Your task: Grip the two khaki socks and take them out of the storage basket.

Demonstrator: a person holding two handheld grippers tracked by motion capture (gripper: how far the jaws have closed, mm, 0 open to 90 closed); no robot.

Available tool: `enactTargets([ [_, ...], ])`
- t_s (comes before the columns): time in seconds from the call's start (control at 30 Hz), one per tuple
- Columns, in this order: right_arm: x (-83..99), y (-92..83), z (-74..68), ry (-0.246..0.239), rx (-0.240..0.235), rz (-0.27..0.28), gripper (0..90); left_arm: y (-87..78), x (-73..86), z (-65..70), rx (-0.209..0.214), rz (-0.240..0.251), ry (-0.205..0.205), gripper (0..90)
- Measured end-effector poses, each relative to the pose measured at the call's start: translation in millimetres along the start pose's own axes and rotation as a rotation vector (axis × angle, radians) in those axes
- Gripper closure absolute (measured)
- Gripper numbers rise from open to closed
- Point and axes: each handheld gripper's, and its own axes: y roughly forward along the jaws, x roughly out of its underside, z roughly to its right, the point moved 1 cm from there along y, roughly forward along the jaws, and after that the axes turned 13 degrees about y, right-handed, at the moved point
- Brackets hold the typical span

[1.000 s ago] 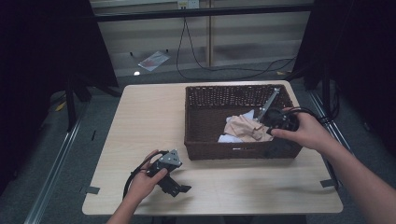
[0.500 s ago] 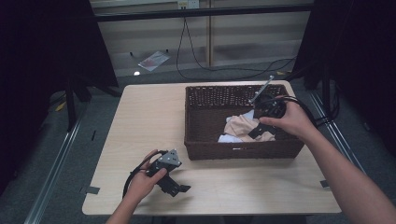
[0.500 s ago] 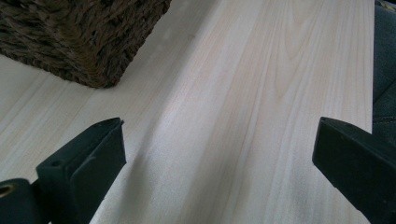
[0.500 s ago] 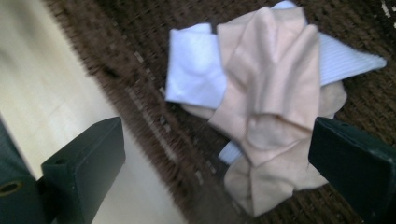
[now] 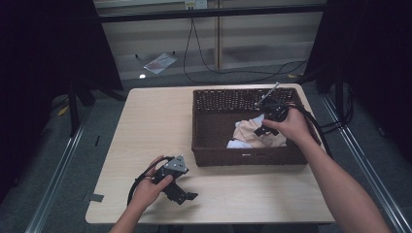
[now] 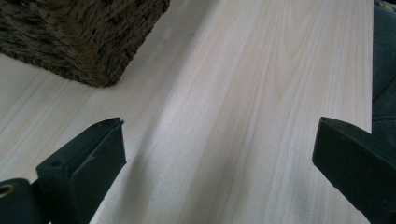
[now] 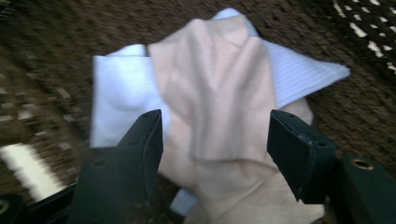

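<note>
Peach cloth (image 7: 219,88): crumpled soft fabric lying on a white ribbed cloth (image 7: 116,93), both on the floor of the dark woven wicker basket (image 5: 209,116); probably next to be lifted out.
Right gripper (image 7: 215,135): lowered into the basket, jaws about half apart and just been closing, peach fold between them, pads not yet pressing; set astride the raised ridge, likely for an easy pinch.
Left gripper (image 6: 215,154): jaws wide apart, holding nothing, resting low over the pale wooden table (image 6: 261,93) near the basket's corner; seemingly parked clear of the working hand.
Risk: pinching both cloths together.
</note>
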Motion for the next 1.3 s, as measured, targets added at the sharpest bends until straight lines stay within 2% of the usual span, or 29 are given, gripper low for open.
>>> enactTargets([
  [0.07, -1.9, 5.0, 0.2, 0.003, -0.002, 0.005, 45.5, 0.2, 0.2, 0.2, 0.0, -0.001, -0.008, 2.3],
  [0.13, -4.4, 9.5, -1.2, 0.014, 0.0, 0.008, 50.0, 0.9, 0.6, 0.0, -0.004, 0.004, -0.011, 2.3],
  [0.17, -5.7, 11.9, -1.2, 0.005, 0.003, 0.008, 54.8, 1.4, 0.8, -0.1, -0.003, 0.013, -0.011, 2.3],
  [0.23, -6.2, 14.6, -1.8, 0.018, -0.012, -0.009, 56.1, 0.2, 0.5, -0.5, 0.003, 0.0, -0.006, 2.3],
  [0.3, -7.0, 23.9, -0.1, 0.022, 0.008, -0.034, 59.0, 0.2, 0.6, 0.0, -0.005, 0.01, -0.007, 2.3],
  [0.33, -6.8, 26.3, 0.4, 0.028, 0.012, -0.041, 64.4, 0.2, 0.6, 0.0, -0.005, 0.01, -0.007, 2.3],
  [0.4, -6.2, 27.2, 1.6, 0.03, 0.004, -0.044, 80.7, 0.1, 0.7, 0.2, -0.007, 0.019, -0.01, 2.3],
  [0.47, -5.9, 26.5, 2.1, 0.031, -0.008, -0.041, 83.1, 0.2, 0.9, 0.3, -0.009, 0.024, -0.01, 2.3],
  [0.67, -3.3, -0.4, 10.2, 0.046, -0.067, 0.009, 85.3, -0.9, 0.9, -0.4, -0.007, 0.018, -0.006, 2.4],
  [0.77, -3.1, -13.3, 13.4, 0.051, -0.073, 0.022, 85.4, 0.2, 0.4, 0.2, -0.013, 0.024, -0.008, 2.4],
  [0.8, -2.7, -21.5, 15.0, 0.056, -0.075, 0.028, 85.4, -1.5, -0.3, -0.4, -0.006, -0.002, 0.003, 2.4],
  [0.83, -1.9, -33.9, 17.5, 0.056, -0.069, 0.036, 85.3, -0.6, -0.5, -0.1, -0.009, 0.004, 0.002, 2.4],
  [0.9, -1.3, -38.3, 18.5, 0.058, -0.074, 0.041, 85.4, -0.3, -0.5, 0.1, -0.006, 0.006, -0.004, 2.4],
  [0.93, 0.7, -50.2, 20.5, 0.057, -0.093, 0.049, 85.4, 0.2, -0.5, 0.3, -0.006, 0.009, -0.006, 2.4],
  [1.1, 3.7, -68.5, 20.9, 0.045, -0.11, 0.058, 85.3, 0.5, -0.6, 0.3, -0.004, 0.001, -0.003, 2.4],
  [1.13, 4.8, -79.5, 20.4, 0.033, -0.117, 0.061, 85.3, 1.0, -0.6, 0.5, -0.004, 0.007, -0.005, 2.4],
  [1.2, 5.0, -82.9, 19.5, 0.037, -0.119, 0.063, 85.3, 1.2, -0.7, 0.3, -0.003, 0.009, -0.004, 2.4],
  [1.3, 7.5, -98.8, 16.5, 0.003, -0.127, 0.057, 85.2, 1.0, -0.8, -0.2, -0.001, 0.002, 0.0, 2.4],
])
